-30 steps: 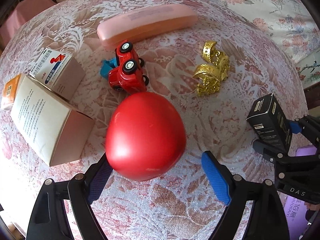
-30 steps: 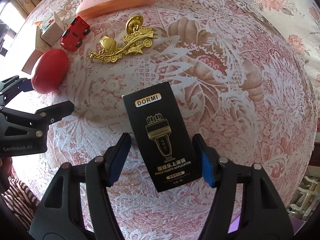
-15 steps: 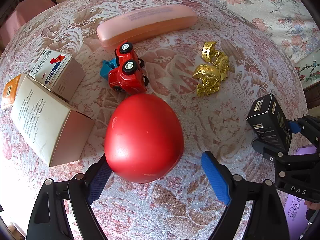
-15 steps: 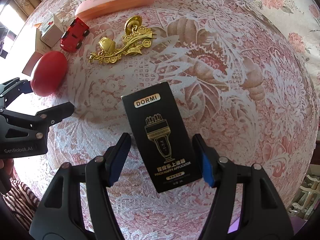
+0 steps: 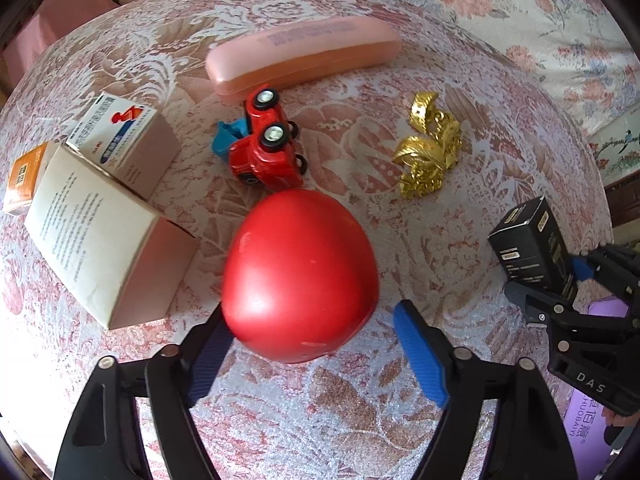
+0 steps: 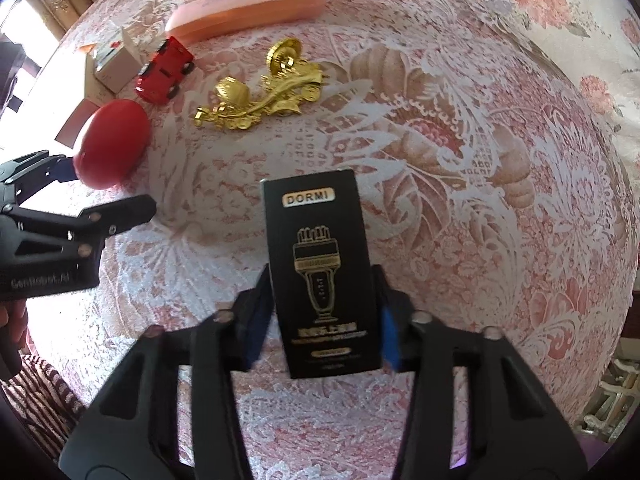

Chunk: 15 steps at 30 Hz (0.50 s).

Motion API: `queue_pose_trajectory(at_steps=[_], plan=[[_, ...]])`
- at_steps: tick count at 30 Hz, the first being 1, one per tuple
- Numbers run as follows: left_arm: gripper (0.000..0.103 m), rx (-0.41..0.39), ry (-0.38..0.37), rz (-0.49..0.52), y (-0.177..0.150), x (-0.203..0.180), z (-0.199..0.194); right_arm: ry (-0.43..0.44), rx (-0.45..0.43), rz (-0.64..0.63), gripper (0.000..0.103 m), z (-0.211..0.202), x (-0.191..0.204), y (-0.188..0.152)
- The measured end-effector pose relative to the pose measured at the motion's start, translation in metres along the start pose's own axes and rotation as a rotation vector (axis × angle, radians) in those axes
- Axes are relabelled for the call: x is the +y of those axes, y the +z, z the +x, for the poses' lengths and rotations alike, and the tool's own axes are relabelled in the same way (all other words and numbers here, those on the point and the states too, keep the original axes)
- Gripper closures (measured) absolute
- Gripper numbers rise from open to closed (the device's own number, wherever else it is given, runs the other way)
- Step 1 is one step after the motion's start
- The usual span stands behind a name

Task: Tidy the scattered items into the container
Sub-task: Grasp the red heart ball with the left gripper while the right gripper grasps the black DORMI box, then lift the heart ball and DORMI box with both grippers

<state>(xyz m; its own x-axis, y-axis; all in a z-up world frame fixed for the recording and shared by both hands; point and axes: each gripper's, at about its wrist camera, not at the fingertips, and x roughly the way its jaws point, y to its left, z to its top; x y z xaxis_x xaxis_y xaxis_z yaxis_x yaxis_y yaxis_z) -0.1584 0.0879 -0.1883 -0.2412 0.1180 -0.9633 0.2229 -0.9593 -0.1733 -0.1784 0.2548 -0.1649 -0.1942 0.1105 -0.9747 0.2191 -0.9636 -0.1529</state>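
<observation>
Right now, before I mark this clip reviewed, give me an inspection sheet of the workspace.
Surface: round table under a pink and white floral lace cloth.
Job's things: red egg-shaped toy, black DORMI box, red toy truck lying on its side, gold ornament, pink case, three cartons grouped at the table's edge. No container clearly seen.
Clutter: nothing seen beyond these.
Grippers: left gripper closing, the red toy between its jaws, one pad not yet touching it; right gripper closing, both pads at the box's sides.
Cables: nothing seen.
Surroundings: floral bedding behind the table; purple item, partly hidden.
</observation>
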Motion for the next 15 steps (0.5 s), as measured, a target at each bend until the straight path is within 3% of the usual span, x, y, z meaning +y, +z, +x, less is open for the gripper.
queue_pose_trajectory(at_steps=[6,15], plan=[[0.048,-0.006,-0.042,-0.038,-0.004,0.011,-0.010,-0.001,-0.007,0.027,0.059,0.000,0.000,-0.001],[0.048,0.010,-0.149,-0.096,-0.001,0.029,-0.012,0.009,0.010,0.045,0.057,-0.002,-0.003,0.000]])
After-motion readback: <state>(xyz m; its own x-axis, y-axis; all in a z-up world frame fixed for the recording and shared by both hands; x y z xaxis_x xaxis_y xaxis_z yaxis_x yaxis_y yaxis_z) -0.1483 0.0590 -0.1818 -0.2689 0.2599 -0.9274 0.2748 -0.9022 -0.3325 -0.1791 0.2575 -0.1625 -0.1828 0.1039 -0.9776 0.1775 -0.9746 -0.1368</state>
